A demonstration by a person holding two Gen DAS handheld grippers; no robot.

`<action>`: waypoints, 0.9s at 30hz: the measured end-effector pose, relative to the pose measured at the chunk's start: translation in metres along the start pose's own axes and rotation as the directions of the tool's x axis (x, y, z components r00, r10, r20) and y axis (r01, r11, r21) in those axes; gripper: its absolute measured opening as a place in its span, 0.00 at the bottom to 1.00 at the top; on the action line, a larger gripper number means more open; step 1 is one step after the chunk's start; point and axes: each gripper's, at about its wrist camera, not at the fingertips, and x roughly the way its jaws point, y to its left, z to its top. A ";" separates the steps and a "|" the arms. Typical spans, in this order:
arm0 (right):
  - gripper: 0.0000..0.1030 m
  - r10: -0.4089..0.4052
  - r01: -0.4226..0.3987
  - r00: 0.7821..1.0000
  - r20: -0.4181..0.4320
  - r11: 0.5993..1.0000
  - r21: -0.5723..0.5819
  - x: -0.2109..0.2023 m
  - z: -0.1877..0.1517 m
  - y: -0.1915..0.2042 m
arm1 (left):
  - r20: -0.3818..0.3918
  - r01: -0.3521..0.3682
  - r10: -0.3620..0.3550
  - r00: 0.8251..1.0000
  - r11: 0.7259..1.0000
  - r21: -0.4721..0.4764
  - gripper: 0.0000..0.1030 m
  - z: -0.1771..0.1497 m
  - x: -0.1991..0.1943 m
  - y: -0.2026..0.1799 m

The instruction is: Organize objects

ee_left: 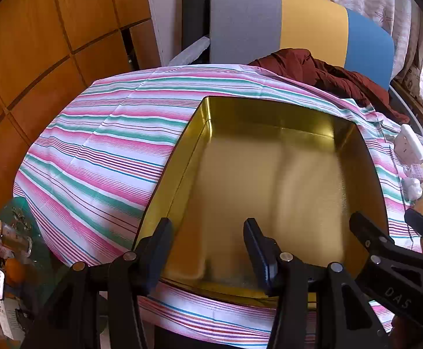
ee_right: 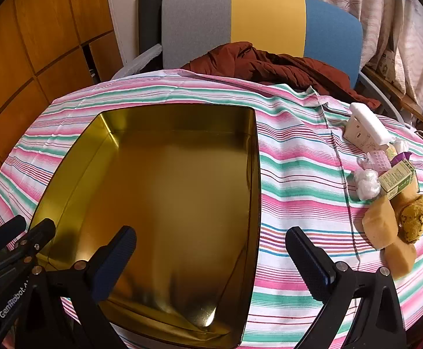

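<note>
Gold tin (ee_right: 164,192), rectangular and open-topped, lies on the striped cloth (ee_right: 298,174) covering the table, its interior bare. Left claw (ee_left: 208,250) hangs over the tin's near edge with its jaws partly apart and nothing between them. Right claw (ee_right: 211,258) stands wide open over the tin's near right wall, one finger above the interior, the other above the cloth; it holds nothing. Right of the tin, well apart from it, sits a cluster of small items: white block (ee_right: 369,122), green carton (ee_right: 397,179), tan sponges (ee_right: 381,225) and what appears to be a yellow-brown plush toy (ee_right: 413,221). Chair (ee_right: 258,20) with a brown garment (ee_right: 269,64) stands at the far side.
</note>
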 end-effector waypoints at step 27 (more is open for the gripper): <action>1.00 0.010 -0.011 0.998 0.065 1.000 0.011 -0.010 0.002 -0.009 | -0.044 0.053 -0.054 0.998 0.998 -0.026 0.50 -0.002 0.005 0.000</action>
